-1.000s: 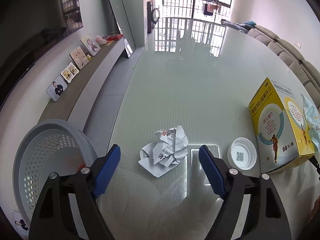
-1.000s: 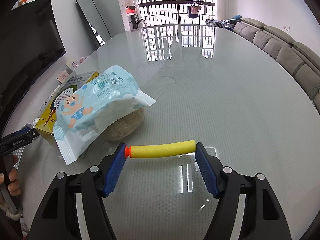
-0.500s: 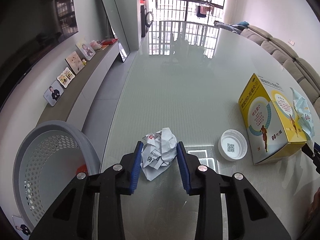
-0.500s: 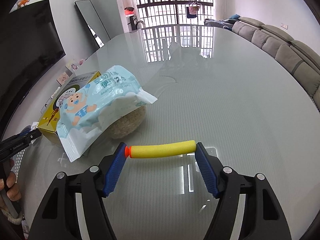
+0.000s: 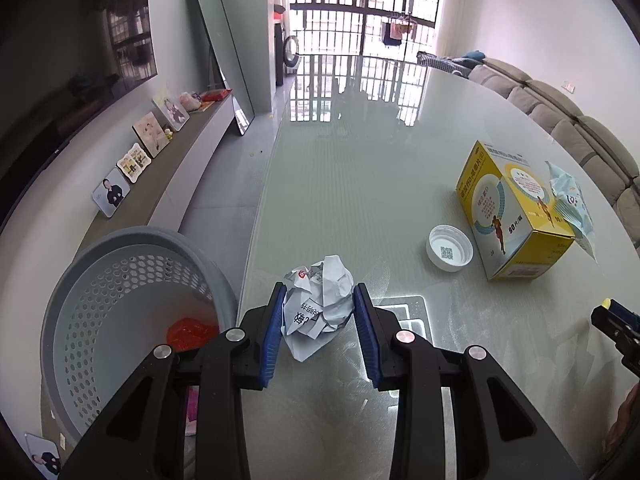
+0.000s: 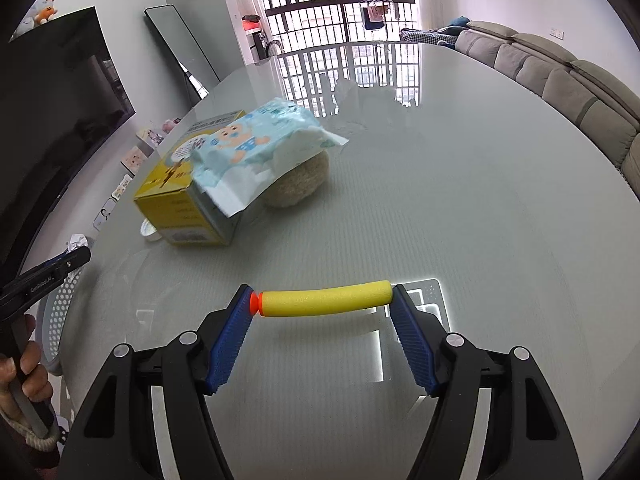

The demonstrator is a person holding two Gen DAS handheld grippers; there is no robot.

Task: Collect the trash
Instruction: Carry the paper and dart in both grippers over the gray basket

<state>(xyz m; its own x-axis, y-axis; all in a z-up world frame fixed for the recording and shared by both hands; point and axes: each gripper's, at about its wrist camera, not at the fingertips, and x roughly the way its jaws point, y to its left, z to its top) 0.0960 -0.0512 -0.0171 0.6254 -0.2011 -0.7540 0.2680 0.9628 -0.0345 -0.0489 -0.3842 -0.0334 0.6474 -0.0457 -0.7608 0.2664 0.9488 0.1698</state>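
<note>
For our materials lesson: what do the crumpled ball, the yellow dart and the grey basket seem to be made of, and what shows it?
Crumpled ball: printed paper, matt, with sharp creases.
Yellow dart: probably foam, with a matt, finely pitted surface, a slight bend, and an orange, seemingly rubbery tip.
Grey basket: likely moulded plastic, with a smooth rim and even perforated holes.

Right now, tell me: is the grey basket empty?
No. The left wrist view shows a red piece of trash lying at the bottom of the grey basket.

Left claw (image 5: 316,312) closed onto the crumpled paper (image 5: 318,304), now nearer the grey basket (image 5: 80,264)
</note>
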